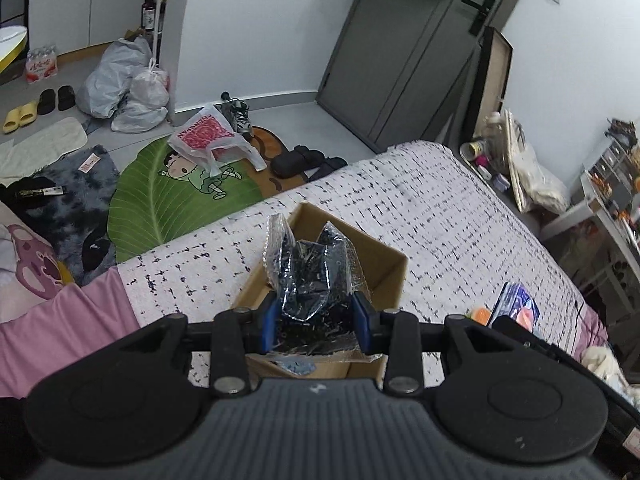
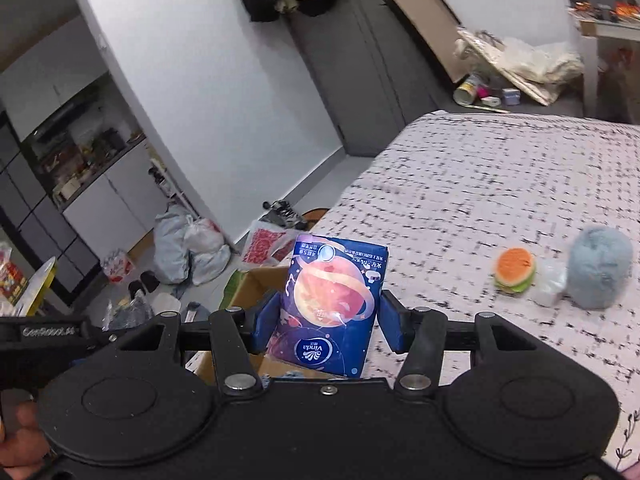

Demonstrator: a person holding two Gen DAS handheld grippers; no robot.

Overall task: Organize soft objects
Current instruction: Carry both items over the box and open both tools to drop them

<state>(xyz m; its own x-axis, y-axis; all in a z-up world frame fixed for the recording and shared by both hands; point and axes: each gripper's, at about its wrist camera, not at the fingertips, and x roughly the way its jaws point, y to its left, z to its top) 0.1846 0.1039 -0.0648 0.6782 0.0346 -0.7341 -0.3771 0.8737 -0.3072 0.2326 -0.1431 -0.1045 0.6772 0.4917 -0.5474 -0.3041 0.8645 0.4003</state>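
Observation:
My left gripper point(image 1: 316, 322) is shut on a clear plastic bag of dark small items point(image 1: 310, 280), held above an open cardboard box point(image 1: 384, 268) on the bed. My right gripper point(image 2: 326, 326) is shut on a blue tissue pack point(image 2: 330, 304) printed with an orange planet, held upright over the same cardboard box point(image 2: 256, 284). The tissue pack point(image 1: 516, 308) also shows at the right edge of the left wrist view. A burger-shaped soft toy point(image 2: 515, 270), a small clear packet point(image 2: 552, 286) and a fluffy pale blue toy point(image 2: 600, 266) lie on the bedspread point(image 2: 480, 184) to the right.
The bed's speckled cover point(image 1: 420, 208) ends at a pink sheet point(image 1: 68, 328) on the left. The floor beyond holds a green leaf rug point(image 1: 160, 200), plastic bags point(image 1: 120, 84), shoes and slippers. A grey door point(image 1: 404, 48) and a cluttered shelf point(image 1: 608, 184) stand at the back and right.

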